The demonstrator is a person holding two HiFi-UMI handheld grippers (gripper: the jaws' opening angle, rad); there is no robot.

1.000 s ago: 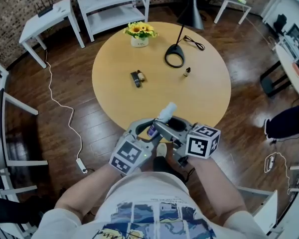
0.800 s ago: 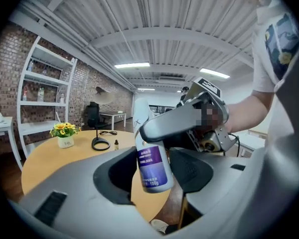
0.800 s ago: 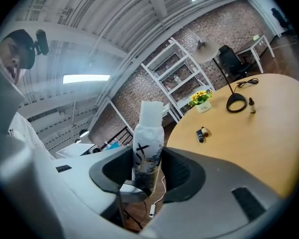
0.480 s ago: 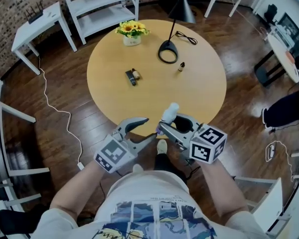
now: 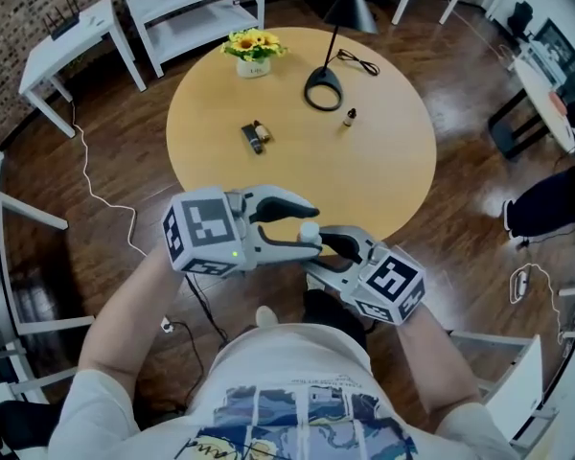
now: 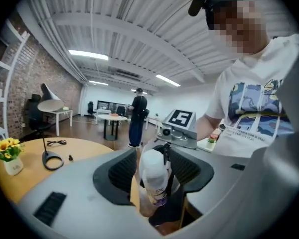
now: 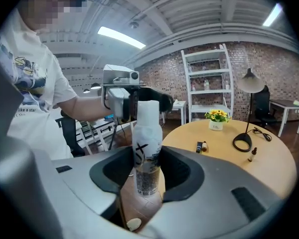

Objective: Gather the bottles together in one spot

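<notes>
White bottle (image 7: 148, 128) is clamped upright in right gripper (image 7: 148, 158). Pads are pressed on its lower body from both sides, and the jaws have just been closing on it. Dark print is seen on the label at pad level.

Left gripper (image 6: 154, 158) is brought in from the opposite side, facing the right one. Its jaws have just been opening and are spread, with the bottle's cap (image 6: 153, 166) between them. Pads are seen just beside the cap, but no squeeze on it is visible.

Bottle is held in the air at the near edge of the table (image 5: 393, 190), in front of the person's body. Wood floor (image 7: 139, 208) is seen below it in the right gripper view. In the head view only the cap tip shows, between the two grippers.

Two small bottles (image 5: 257, 136) are laid side by side, touching, left of table centre. Dropper bottle (image 5: 348, 117) is stood upright near the lamp base (image 5: 323, 92), well apart from that pair. Flowers (image 5: 252, 46) are placed at the far rim. All three table bottles are well apart from the gripped one.
</notes>
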